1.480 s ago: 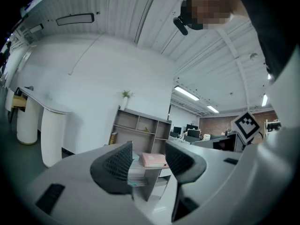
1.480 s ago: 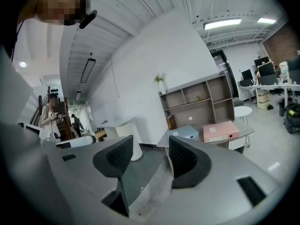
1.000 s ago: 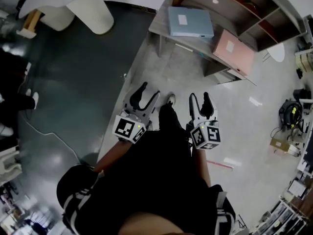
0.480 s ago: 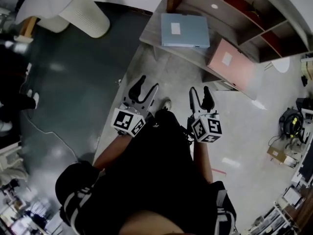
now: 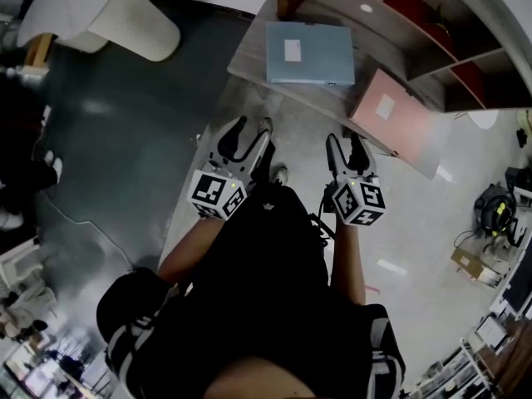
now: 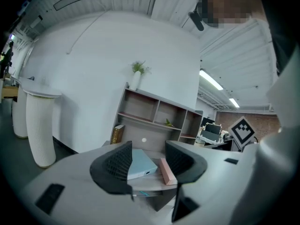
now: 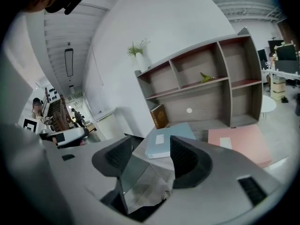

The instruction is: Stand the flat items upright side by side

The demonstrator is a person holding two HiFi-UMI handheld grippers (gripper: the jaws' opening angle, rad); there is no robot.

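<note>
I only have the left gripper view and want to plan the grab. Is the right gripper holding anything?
Observer: No. The right gripper is open, with nothing between its jaws.
Operator: I see only the pink folder's edge. Is it lying flat?
Observer: Yes. The pink folder lies flat on the desk, to the right of the blue folder.
Operator: Any markings on them?
Observer: Each has a white label on its top face.
</note>
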